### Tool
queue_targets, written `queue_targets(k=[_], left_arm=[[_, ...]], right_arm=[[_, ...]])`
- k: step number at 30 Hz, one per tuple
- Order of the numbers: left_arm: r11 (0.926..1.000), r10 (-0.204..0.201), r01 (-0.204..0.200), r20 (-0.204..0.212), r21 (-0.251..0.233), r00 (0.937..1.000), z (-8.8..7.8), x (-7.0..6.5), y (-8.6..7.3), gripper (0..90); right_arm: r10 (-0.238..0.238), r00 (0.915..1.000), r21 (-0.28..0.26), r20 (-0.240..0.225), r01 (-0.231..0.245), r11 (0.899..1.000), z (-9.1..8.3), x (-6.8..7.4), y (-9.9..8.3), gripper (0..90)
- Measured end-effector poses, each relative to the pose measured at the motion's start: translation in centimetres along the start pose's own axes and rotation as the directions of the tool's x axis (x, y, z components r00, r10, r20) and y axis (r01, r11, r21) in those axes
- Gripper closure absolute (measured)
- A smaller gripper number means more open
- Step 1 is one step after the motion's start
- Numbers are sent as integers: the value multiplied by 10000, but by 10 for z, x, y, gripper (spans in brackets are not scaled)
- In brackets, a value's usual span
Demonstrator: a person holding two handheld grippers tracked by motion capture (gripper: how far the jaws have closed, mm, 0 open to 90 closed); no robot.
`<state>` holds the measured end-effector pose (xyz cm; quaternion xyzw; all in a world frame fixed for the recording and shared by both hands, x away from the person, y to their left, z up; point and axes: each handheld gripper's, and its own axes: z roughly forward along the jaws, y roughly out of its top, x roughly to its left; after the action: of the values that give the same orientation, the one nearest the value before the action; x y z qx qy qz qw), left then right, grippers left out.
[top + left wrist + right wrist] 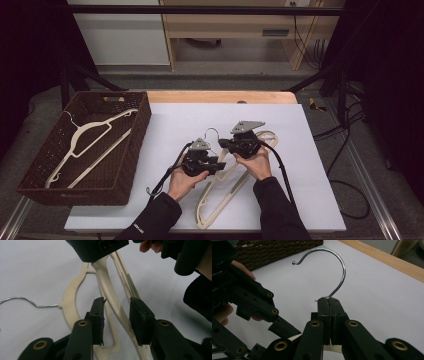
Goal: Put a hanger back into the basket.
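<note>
Between the left gripper (116, 315) jaws, part-open: hanger arm (113, 302).

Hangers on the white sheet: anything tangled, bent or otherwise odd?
Nothing looks damaged. Two cream hangers lie overlapped; the right hand-held gripper clamps one at its hook's base, and the left hand-held gripper's jaws straddle its arm. A third hanger lies in the basket.

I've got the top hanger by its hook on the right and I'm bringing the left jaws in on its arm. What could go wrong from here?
The left gripper straddles one hanger arm, but a second hanger lies right under it, so it might catch and lift too. The right gripper pinches only the thin wire hook, which may let the hanger swivel.
</note>
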<state>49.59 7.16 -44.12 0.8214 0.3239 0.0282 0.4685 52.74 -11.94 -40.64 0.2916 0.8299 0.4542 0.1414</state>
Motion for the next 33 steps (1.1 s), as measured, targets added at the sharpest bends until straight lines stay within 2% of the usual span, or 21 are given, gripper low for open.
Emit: queue_targets(k=[4, 13, 18, 21, 23, 27, 30, 33], left_arm=[[9995, -310, 310, 79, -76, 9995, 3, 0, 1, 717], [9955, -933, 932, -77, -143, 9956, 2, -4, 3, 757], [9913, -1253, 1248, -76, -411, 9921, -2, -11, 6, 790], [9877, -1420, 1428, 170, -639, 9897, -6, -15, 8, 824], [9872, -1407, 1422, 249, -726, 9897, -8, -19, 10, 842], [9905, -1079, 1091, 192, -834, 9940, -13, -30, 12, 858], [9924, -868, 880, 169, -864, 9961, -17, -35, 14, 861], [9939, -656, 667, 149, -875, 9977, -23, -37, 17, 861]], right_arm=[[-11, 10000, -12, 16, 11, 10000, -1, 0, 0, 892], [63, 10000, -234, 35, -62, 9997, -6, 0, -1, 888], [128, 9997, -477, 197, -119, 9988, -18, 2, 0, 877], [172, 9994, -753, 295, -149, 9970, -29, 4, 0, 856], [169, 9993, -813, 341, -141, 9966, -35, 6, 0, 846], [74, 9986, -1034, 528, -19, 9946, -49, 11, 0, 831], [-24, 9982, -1218, 597, 97, 9925, -61, 14, 0, 785], [6, 9976, -1662, 691, 109, 9860, -74, 17, -1, 720]])
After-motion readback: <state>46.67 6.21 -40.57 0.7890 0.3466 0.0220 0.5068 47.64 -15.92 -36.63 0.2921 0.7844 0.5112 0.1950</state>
